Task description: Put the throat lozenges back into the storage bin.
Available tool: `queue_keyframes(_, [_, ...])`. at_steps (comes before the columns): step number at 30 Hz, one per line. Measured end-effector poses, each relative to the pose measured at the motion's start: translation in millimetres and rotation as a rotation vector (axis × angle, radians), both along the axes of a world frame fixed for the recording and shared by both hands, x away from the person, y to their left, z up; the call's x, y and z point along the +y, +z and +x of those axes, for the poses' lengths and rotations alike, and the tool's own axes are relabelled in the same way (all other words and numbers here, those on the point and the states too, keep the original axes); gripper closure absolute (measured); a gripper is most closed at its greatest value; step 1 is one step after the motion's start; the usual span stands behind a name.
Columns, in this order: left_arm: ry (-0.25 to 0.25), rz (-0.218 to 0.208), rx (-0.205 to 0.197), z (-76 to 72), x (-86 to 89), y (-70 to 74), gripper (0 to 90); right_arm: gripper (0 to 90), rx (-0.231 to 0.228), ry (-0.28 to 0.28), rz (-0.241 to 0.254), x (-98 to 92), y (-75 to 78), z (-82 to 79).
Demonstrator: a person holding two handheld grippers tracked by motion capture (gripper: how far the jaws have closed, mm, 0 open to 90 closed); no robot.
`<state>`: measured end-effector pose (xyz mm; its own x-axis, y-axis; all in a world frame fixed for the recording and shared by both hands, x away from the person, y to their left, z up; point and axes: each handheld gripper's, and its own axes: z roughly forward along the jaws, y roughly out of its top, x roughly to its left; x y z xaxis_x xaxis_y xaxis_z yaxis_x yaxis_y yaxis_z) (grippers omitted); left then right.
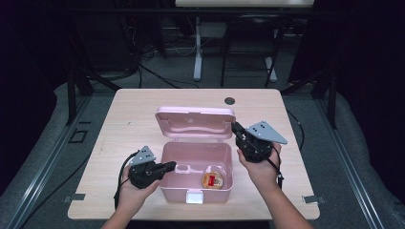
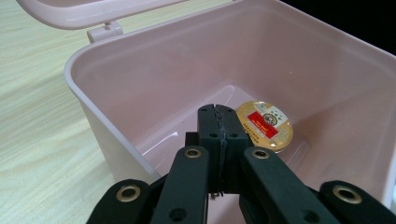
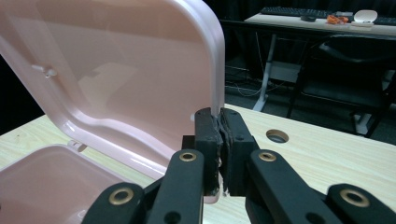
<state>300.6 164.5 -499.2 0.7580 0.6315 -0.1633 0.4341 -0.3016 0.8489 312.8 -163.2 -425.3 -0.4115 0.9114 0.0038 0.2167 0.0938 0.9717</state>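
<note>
Right gripper view, right gripper (image 3: 220, 122) clamped on pink lid (image 3: 116, 74) edge, left gripper view, left gripper (image 2: 219, 116) shut empty above round tin (image 2: 267, 125).

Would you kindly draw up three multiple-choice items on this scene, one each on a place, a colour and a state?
1. Where does the round packet lie?
A. on the table beside the box
B. inside the box
C. on the lid

2. What colour is the box?
A. blue
B. white
C. pink

3. How does the lid stand?
A. raised open
B. shut flat
C. taken off, lying on the floor

Answers: 1 B, the packet rests on the box's floor in the high view and the left tool's view. 2 C, the walls and lid are pink in all views. 3 A, the lid stands up behind the open box, with the right tool at its right edge.
</note>
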Motion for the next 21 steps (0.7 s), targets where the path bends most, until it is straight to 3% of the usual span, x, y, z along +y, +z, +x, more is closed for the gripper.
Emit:
queue_keyframes(9, [0.008, -0.013, 0.001, -0.5, 6.2, 6.2, 90.0, 85.1, 0.015, 0.016, 0.035, -3.4, -2.6, -7.7])
queue_keyframes(21, [0.034, -0.025, -0.010, -0.5, 15.8, 13.7, 90.0, 84.4, 0.023, 0.036, 0.036, -5.5, -5.4, -17.6])
